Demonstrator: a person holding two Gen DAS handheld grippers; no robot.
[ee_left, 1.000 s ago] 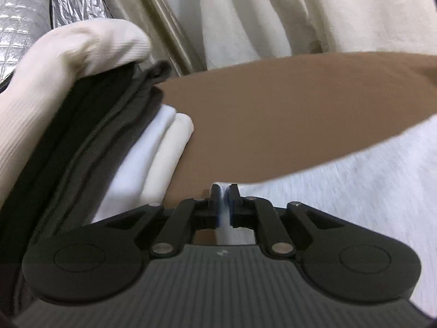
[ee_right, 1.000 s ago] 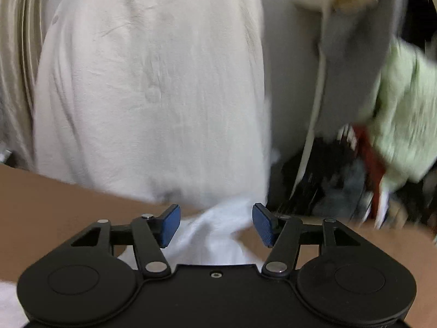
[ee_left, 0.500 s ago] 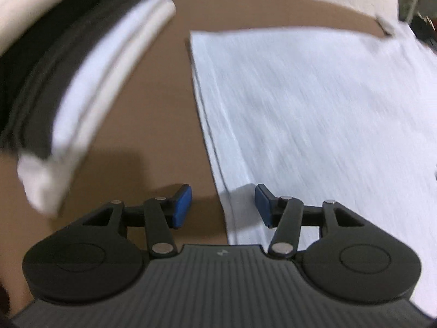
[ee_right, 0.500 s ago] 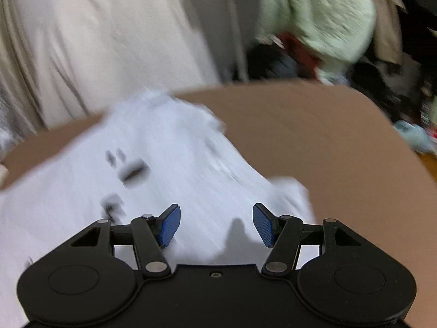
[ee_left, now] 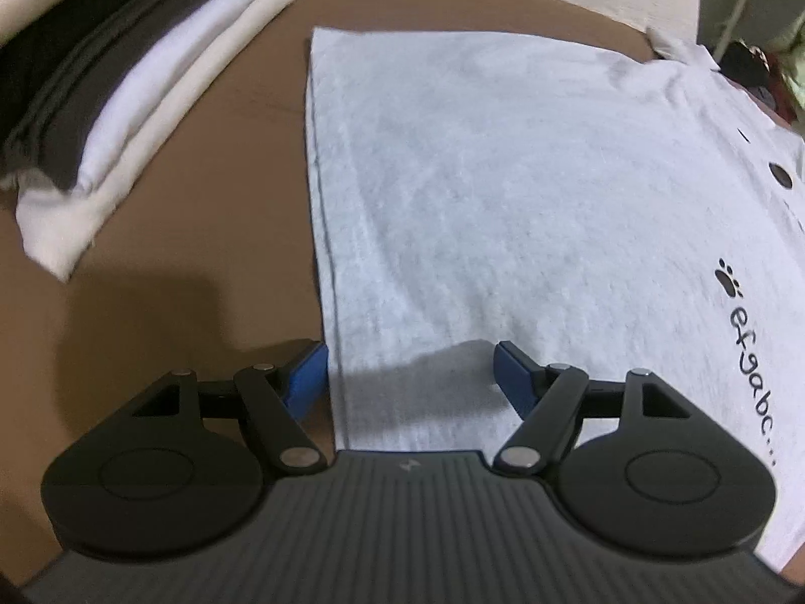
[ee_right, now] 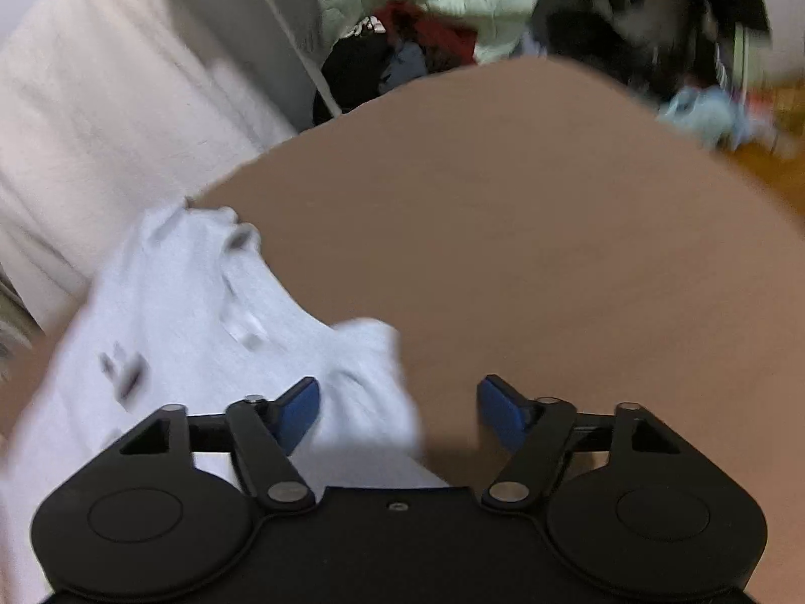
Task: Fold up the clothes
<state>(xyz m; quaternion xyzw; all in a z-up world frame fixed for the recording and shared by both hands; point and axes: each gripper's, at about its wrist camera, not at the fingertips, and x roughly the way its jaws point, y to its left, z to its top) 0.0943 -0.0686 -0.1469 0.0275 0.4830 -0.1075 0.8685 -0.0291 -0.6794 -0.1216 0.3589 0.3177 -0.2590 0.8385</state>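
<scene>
Both claws, left (ee_left: 410,370) and right (ee_right: 397,410), hang spread and hold nothing above the white shirt (ee_left: 503,176), laid flat on the brown table (ee_right: 553,211). Left, a folded stack (ee_left: 126,80) waits; this shirt looks unfolded yet.

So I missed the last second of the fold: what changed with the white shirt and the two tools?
The left tool, shut on the white shirt a second ago, let go, opened and pulled up and back; the shirt now lies flat on the brown table. The right tool tilted down from the hanging clothes to the shirt's sleeve side. It stayed open; the folded stack stayed put.
</scene>
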